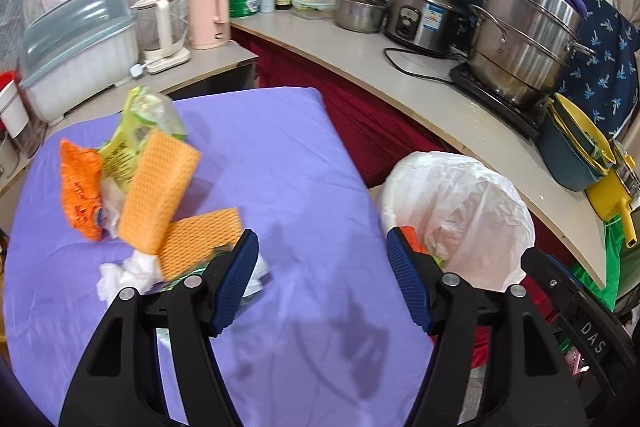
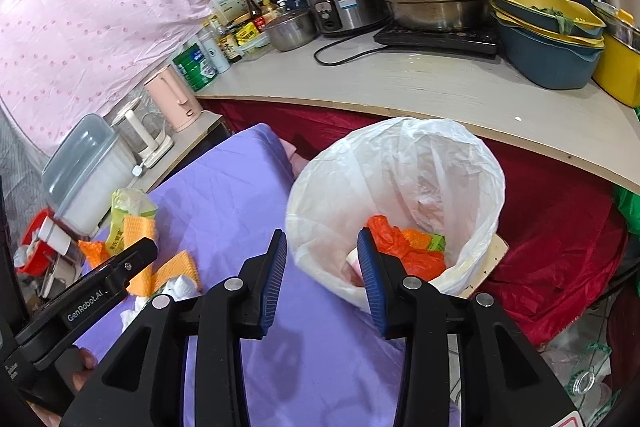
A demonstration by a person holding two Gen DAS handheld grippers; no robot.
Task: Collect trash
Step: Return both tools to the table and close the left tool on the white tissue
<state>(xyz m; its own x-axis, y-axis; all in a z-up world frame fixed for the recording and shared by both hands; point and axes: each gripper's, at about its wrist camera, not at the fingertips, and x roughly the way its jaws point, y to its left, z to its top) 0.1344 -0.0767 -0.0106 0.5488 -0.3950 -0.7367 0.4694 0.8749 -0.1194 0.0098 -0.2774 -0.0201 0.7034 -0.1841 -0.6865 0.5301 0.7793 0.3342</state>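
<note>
- Left wrist view: left gripper (image 1: 322, 279) wide open, nothing between the jaws, over bare purple cloth (image 1: 280, 163) at lower centre.
- Trash pile sits left of centre: two orange sponge cloths (image 1: 160, 195), orange wrapper (image 1: 80, 187), green packet (image 1: 136, 131), white tissue (image 1: 128, 273). The nearer sponge cloth lies right by the left finger.
- Risk: pieces overlap loosely, so a pinch on one could drag the rest or knock the tissue off the cloth's near edge.
- Bin with white liner (image 1: 464, 211) at right, just off the table edge; right gripper's body shows at lower right.
- Right wrist view: right gripper (image 2: 322, 251) part open, holding nothing, over the bin's (image 2: 400, 187) near rim.
- Orange and green trash (image 2: 408, 247) already lies in the bin bottom.
- Risk: liner is slack and bunched, so a finger may snag it and pull it off the rim.
- Left gripper (image 2: 120, 267) at lower left near the pile; the two claws could collide if both go for it.
</note>
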